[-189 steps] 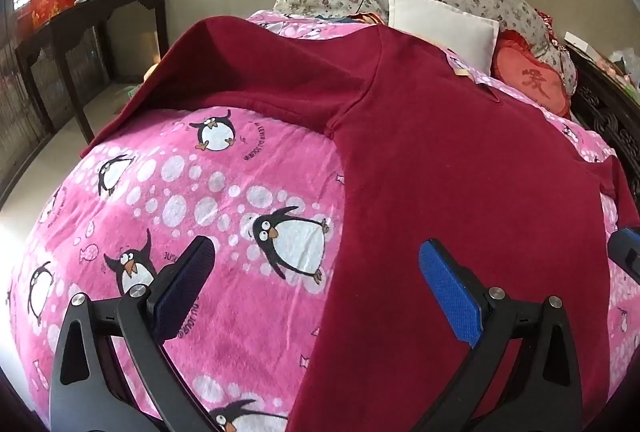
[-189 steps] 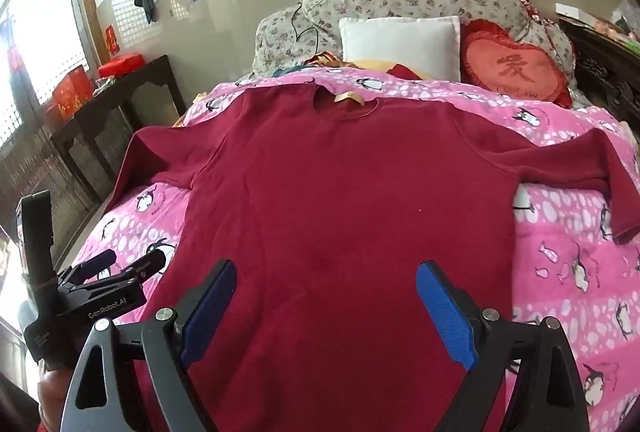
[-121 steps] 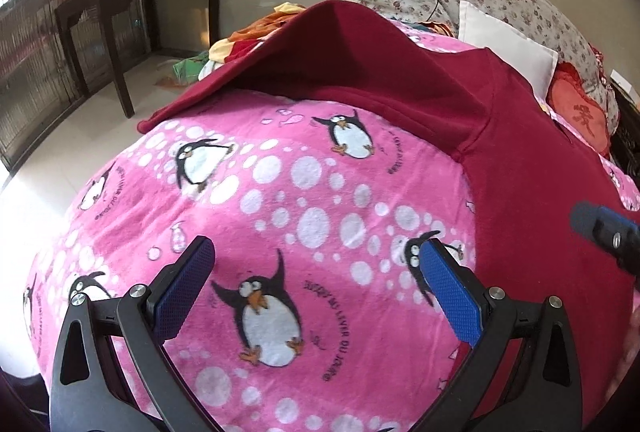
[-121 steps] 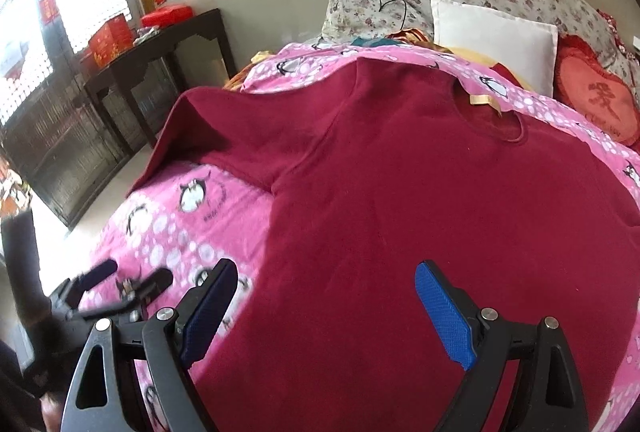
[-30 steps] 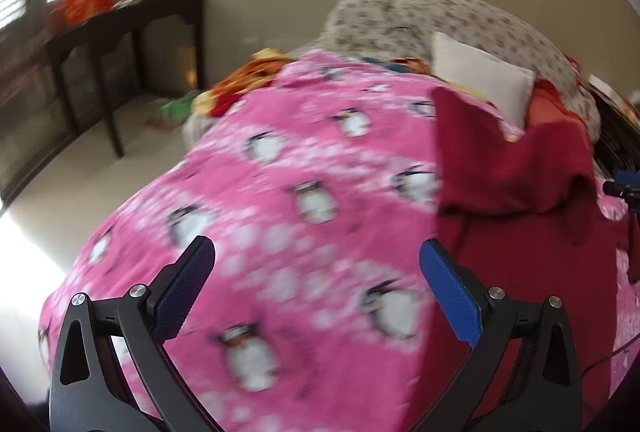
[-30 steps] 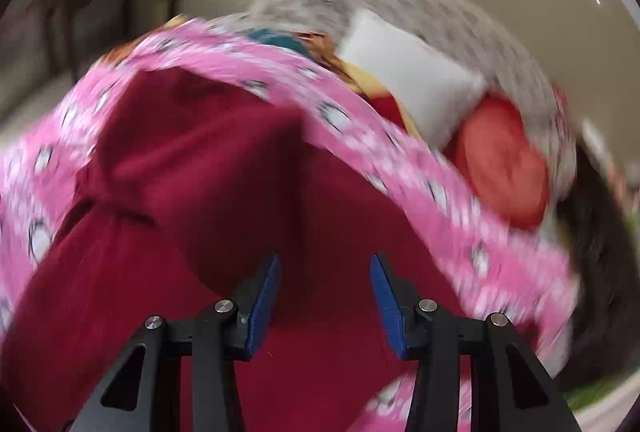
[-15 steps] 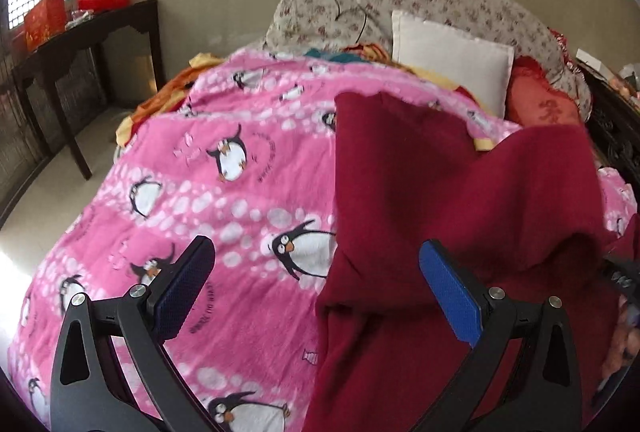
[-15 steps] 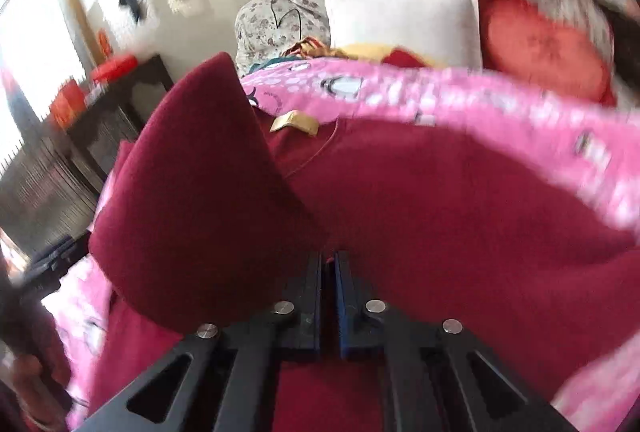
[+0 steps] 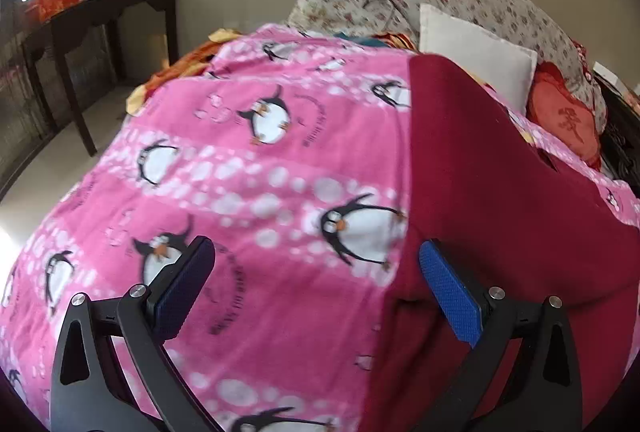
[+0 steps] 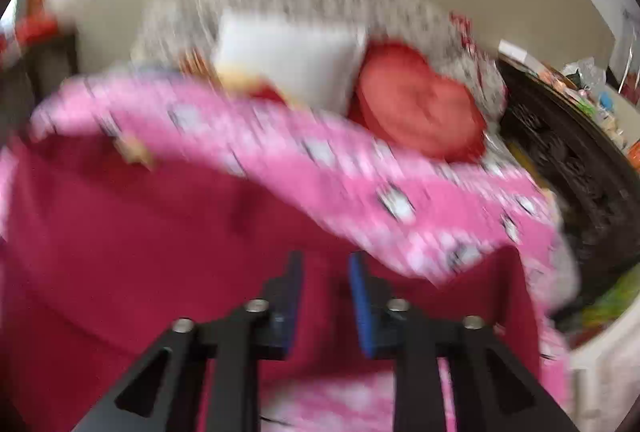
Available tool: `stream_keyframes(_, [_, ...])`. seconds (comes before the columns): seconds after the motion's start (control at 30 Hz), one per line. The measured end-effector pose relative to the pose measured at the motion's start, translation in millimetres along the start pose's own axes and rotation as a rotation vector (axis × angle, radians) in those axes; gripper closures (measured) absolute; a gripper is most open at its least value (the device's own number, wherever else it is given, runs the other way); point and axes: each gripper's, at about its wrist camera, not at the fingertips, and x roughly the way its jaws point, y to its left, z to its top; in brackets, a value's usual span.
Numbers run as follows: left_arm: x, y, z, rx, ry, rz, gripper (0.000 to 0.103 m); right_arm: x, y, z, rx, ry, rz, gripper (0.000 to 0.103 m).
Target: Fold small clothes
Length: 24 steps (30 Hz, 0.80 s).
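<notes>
A dark red shirt (image 9: 500,192) lies on the pink penguin blanket (image 9: 260,192), its left sleeve side folded over onto the body. My left gripper (image 9: 316,284) is open and empty, low over the blanket just left of the shirt's folded edge. The right wrist view is blurred by motion. There the shirt (image 10: 140,232) fills the lower left. My right gripper (image 10: 324,296) hovers over the shirt near its right sleeve, with its jaws a small gap apart and nothing between them.
A white pillow (image 9: 476,72), a red heart cushion (image 9: 564,120) and floral pillows (image 9: 460,0) lie at the head of the bed. A dark side table (image 9: 100,16) stands at the left. Dark carved furniture (image 10: 580,172) is at the right.
My right gripper let go of the shirt fold and its jaws parted slightly; it swung toward the right side of the bed. The left gripper shifted closer to the folded edge.
</notes>
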Motion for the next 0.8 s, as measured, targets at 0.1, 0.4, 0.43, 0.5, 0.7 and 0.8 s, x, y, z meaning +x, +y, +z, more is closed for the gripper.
stream_keyframes(0.1, [-0.2, 12.3, 4.0, -0.032, -0.013, 0.021, 0.000, -19.8, 47.6, 21.2, 0.018, -0.092, 0.313, 0.052])
stream_keyframes(0.4, [3.4, 58.9, 11.2, -0.130, -0.018, 0.102, 0.001, 33.6, 244.5, 65.2, -0.314, -0.037, 0.658, 0.052])
stream_keyframes(0.43, [1.3, 63.5, 11.6, -0.147, -0.027, 0.100, 0.001, 42.2, 264.0, 66.6, -0.379, -0.032, 0.614, 0.064])
stream_keyframes(0.5, [-3.7, 72.6, 13.1, -0.181, -0.046, 0.102, 0.001, 57.3, 278.1, 69.0, -0.426, -0.008, 0.597, 0.100])
stream_keyframes(0.7, [-18.2, 79.5, 14.8, -0.212, -0.106, 0.107, 0.001, 69.6, 306.7, 78.3, -0.341, -0.023, 0.715, 0.100])
stream_keyframes(0.8, [-19.2, 72.3, 14.1, -0.183, -0.119, 0.103, 0.001, 78.7, 314.0, 75.2, -0.294, 0.001, 0.695, 0.099])
